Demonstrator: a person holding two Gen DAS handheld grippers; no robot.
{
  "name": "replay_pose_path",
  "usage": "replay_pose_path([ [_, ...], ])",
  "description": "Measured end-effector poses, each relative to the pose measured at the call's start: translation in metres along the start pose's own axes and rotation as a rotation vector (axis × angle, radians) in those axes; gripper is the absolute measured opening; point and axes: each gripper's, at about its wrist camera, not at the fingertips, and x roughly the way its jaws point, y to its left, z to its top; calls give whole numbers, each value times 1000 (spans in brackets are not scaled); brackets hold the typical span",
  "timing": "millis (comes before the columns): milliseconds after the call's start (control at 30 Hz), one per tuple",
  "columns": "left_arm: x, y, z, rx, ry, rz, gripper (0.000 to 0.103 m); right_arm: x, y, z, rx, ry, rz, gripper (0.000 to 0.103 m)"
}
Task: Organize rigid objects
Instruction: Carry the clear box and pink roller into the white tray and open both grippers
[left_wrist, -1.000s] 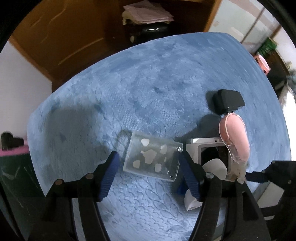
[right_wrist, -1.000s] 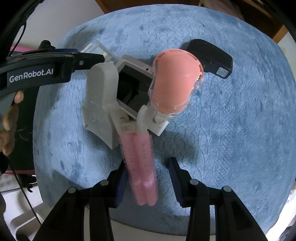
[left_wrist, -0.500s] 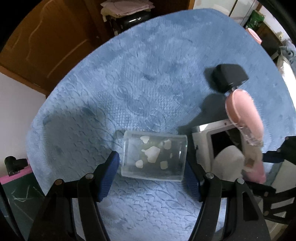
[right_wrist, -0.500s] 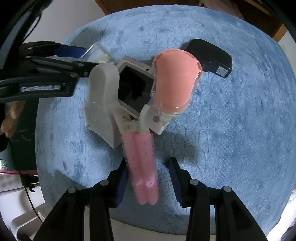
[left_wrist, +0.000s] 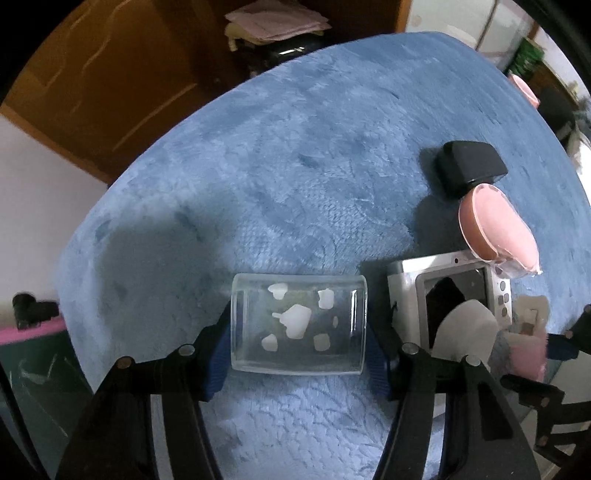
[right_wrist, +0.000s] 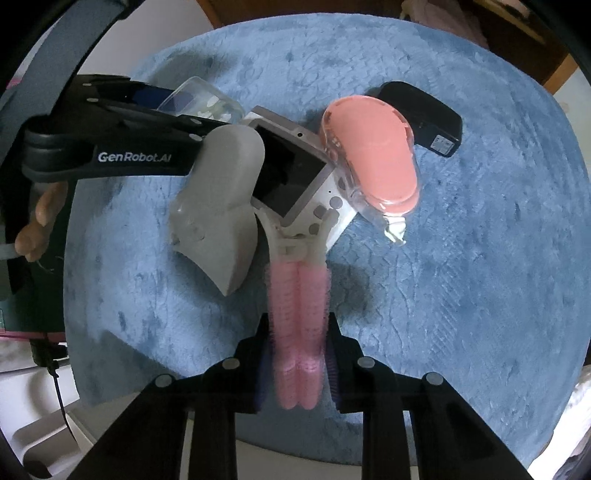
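Blue plush cloth covers the table. At seven o'clock the left gripper pinches a clear plastic box lying on the cloth. Beside it, at four o'clock, lies a silver camera, with a black adapter at two. The right gripper squeezes the pink handles of a pink-and-grey clip tool. Judged risk: its wide ends could knock the camera.

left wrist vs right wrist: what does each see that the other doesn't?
Only left wrist: the brown wooden door and folded pink cloth beyond the blue mat.
Only right wrist: the right gripper clamped on the pink hair clip's handles, and the person's fingers.
Both: clear box between the left gripper's pads, silver camera, black block.
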Motion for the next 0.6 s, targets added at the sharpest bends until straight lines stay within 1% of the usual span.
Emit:
replay_pose_path([
  [167, -21, 9, -17, -91, -25, 15, 64, -21, -2, -13, 10, -41, 18, 25],
  [233, -36, 13, -26, -139, -40, 21, 64, -31, -4, -18, 14, -59, 27, 25],
  [400, -88, 12, -52, -215, -84, 31, 64, -68, -12, -36, 38, -125, 47, 25],
  [500, -123, -2, -69, -243, -122, 26, 64, -96, -22, -49, 48, -172, 62, 25],
  [600, -158, -16, -90, -271, -159, 5, 64, -128, -28, -60, 55, -221, 76, 25],
])
